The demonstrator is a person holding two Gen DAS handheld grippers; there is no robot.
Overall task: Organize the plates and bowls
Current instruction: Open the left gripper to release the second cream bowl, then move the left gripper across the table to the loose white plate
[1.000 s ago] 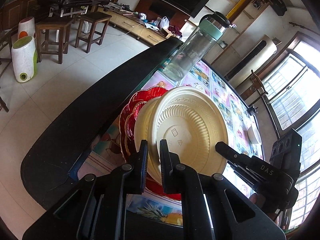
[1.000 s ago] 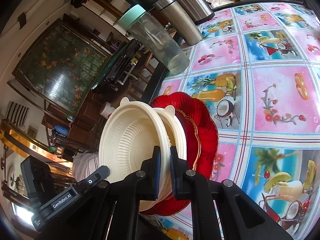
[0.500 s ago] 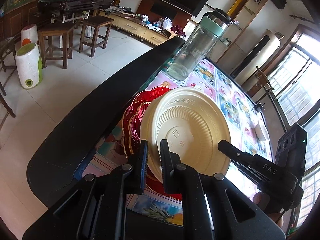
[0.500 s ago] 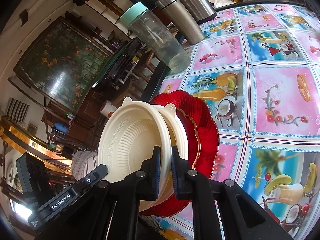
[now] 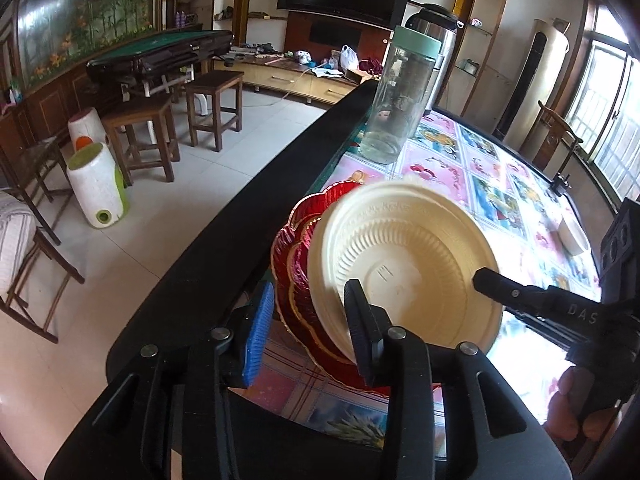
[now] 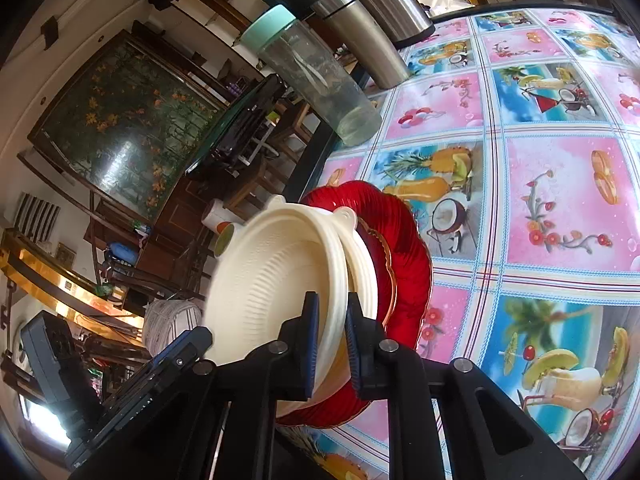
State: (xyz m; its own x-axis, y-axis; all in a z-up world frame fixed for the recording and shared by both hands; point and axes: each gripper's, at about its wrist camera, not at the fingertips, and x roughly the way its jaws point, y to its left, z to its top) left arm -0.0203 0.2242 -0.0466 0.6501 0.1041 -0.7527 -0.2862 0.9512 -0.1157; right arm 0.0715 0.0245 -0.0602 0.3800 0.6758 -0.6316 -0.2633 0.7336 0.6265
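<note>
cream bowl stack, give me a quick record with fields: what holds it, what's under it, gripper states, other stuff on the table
top bowl: cream bowl, tilted up on edge, rim between the fingers of the right gripper
below it: a second cream bowl nested in the red plates
left gripper: open, fingers on either side of the stack's edge, not clamped
surface: fruit-print tablecloth
nearby: clear bottle with a green lid; steel flask; small white bowl far across the table
</note>
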